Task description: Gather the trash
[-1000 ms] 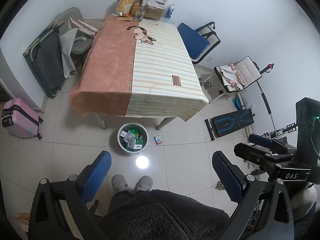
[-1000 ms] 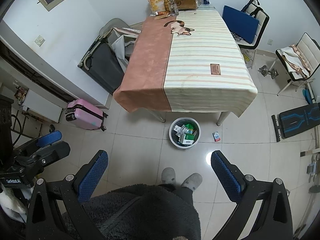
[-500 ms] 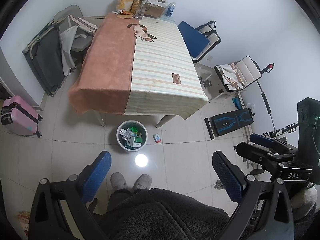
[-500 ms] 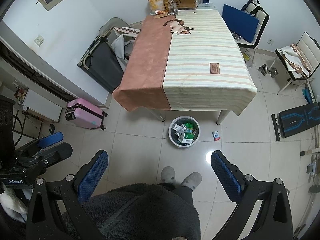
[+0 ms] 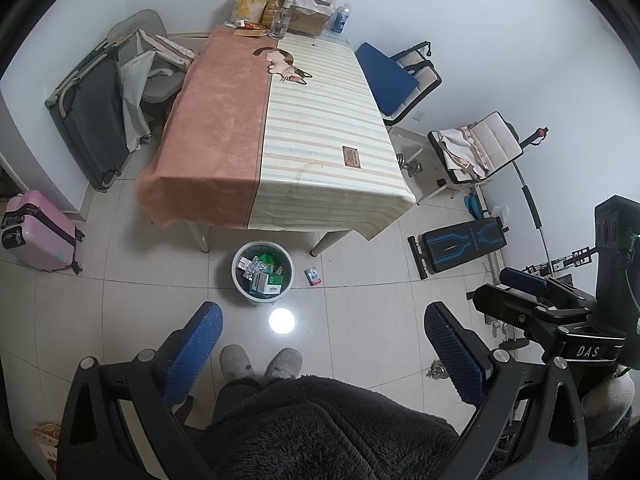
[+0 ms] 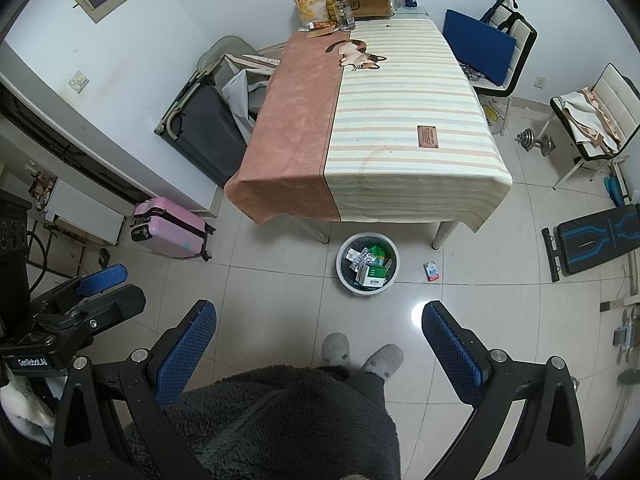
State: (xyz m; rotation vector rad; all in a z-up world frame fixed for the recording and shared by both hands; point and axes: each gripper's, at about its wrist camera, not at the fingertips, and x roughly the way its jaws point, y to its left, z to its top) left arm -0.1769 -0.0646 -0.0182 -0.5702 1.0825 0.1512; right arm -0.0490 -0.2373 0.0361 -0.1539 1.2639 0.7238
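A white trash bin (image 5: 263,272) (image 6: 367,263) stands on the tiled floor by the table's near edge, holding several boxes and blister packs. A small red and blue packet (image 5: 313,276) (image 6: 431,271) lies on the floor just right of the bin. My left gripper (image 5: 324,344) is open and empty, held high above the floor in front of the bin. My right gripper (image 6: 320,340) is open and empty at a similar height. Each gripper shows at the side of the other's view.
A table with a pink and striped cloth (image 5: 280,128) has snacks, bottles and a cardboard box (image 5: 306,14) at its far end. A pink suitcase (image 5: 36,236), a folded cot (image 5: 92,120), chairs (image 5: 400,76), a workout bench (image 5: 460,244) and dumbbells (image 6: 536,142) surround it. My slippered feet (image 5: 260,362) are below.
Both views have drifted slightly toward the table and bin. The grippers stay open and empty.
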